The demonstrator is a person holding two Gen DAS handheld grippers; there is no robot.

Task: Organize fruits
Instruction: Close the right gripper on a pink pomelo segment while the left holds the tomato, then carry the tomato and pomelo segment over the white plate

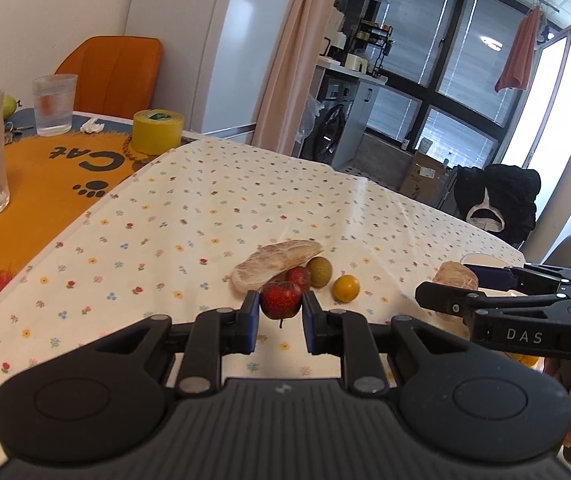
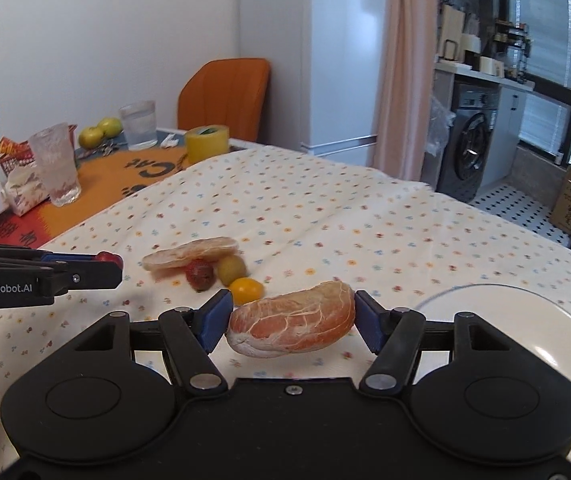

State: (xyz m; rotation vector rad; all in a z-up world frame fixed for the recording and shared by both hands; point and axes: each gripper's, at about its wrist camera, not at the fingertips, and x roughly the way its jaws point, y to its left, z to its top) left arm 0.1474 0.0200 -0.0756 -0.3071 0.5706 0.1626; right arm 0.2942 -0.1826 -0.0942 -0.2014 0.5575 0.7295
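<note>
Both tongs are loaded: the left gripper [image 1: 281,318] is pinched narrow on a small red fruit [image 1: 280,300], held clear of the cloth at lower centre of the left view; the right gripper [image 2: 293,322] is clamped end to end on a peeled pomelo segment [image 2: 291,326]; the white plate [image 2: 525,320] sits at right edge of the right view, just beside that load, so we judge the drop goes there; we'd carry the segment level, lower it till it rests on the plate, then ease off, since soft pulp tears under squeeze; the remaining pile, a second segment [image 1: 275,262], a red fruit [image 1: 299,276], a green one [image 1: 320,271] and a yellow one [image 1: 346,288], sits mid-frame between the two grippers; the floral cloth [image 1: 205,208] is open above it; glasses [image 2: 55,164] and tape roll [image 2: 207,143] sit well apart at upper left; the table edge runs close behind the plate, so we'd keep the swing short.
</note>
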